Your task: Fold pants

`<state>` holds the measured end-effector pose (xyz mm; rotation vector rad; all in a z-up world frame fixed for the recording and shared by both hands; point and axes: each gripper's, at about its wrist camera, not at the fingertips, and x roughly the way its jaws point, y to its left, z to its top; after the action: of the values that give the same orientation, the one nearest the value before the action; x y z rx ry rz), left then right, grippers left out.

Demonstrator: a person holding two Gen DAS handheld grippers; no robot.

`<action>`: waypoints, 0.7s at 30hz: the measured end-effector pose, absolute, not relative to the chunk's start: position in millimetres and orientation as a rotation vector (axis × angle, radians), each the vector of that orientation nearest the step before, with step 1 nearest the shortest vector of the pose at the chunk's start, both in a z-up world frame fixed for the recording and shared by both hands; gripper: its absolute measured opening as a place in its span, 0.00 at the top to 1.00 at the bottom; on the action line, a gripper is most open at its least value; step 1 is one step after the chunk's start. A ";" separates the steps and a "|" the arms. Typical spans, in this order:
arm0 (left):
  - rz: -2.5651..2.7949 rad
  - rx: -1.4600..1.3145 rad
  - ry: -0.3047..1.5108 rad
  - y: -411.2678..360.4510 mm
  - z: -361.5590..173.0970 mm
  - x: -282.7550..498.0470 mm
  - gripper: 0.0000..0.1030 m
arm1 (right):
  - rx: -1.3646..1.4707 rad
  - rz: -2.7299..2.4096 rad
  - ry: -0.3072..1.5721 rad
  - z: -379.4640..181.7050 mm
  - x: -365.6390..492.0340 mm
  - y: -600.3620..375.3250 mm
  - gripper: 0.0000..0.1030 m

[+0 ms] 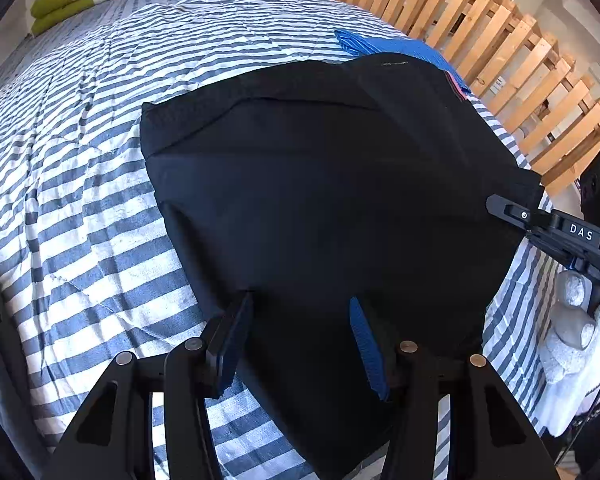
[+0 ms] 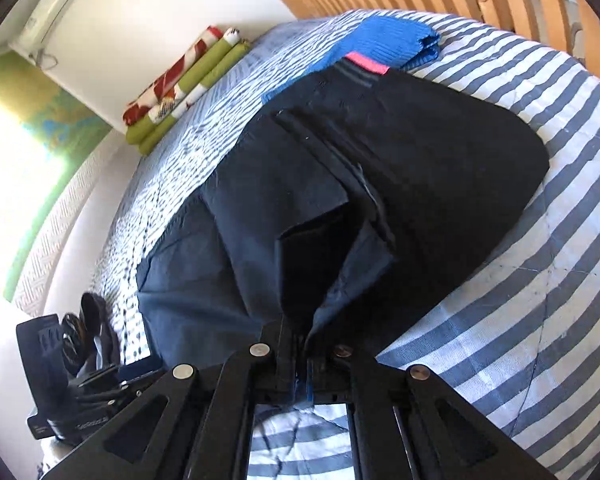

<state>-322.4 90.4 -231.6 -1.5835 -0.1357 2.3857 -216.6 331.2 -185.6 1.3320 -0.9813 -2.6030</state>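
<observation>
Left wrist view: the black pants are lying on a bed with a blue-and-white striped cover, folded into a broad dark slab. The left gripper is pointing steeply down over the slab's near edge. Its fingers are standing apart with cloth below and between them, and the pads are not pressing on it. The slab is stretching up and away from these fingers, its far end marked by a pink strip at the waistband. At the right edge, the right gripper is reaching in sideways to the pants' right corner, held by a hand in a white glove. A blue garment is peeking out behind the pants, beside a wooden slatted frame. The black fabric is showing almost no detail, so layers and seams are hard to separate.

Right wrist view: the right gripper is clamped shut on a gathered bunch of pants fabric, which is pulling up into a ridge from the near edge. The pants are running away from the fingers toward the pink strip and blue garment. The left gripper is at the lower left; its fingertips are not clearly visible here. The exact cloth edge pinched is hidden by the fingers.
</observation>
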 end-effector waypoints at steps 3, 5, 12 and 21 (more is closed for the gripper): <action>2.387 -1.576 -0.115 93.7 -233.4 -321.4 0.47 | 1.316 -2.566 -0.987 -184.1 -218.7 337.3 0.93; 2.395 -1.572 -0.098 96.5 -234.0 -320.4 0.47 | 1.327 -2.546 -0.970 -182.3 -216.2 343.8 0.80; 2.376 -1.492 -0.108 110.7 -224.5 -312.8 0.48 | 1.353 -2.538 -0.971 -170.8 -230.3 369.5 0.59; 2.418 -1.444 -0.185 95.5 -211.4 -317.2 0.47 | 1.446 -2.695 -0.479 -158.8 -249.0 335.8 0.94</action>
<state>-317.2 95.5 -211.4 -1.4438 -0.1849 2.4181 -249.0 335.8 -158.8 1.4463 -0.4793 -2.6950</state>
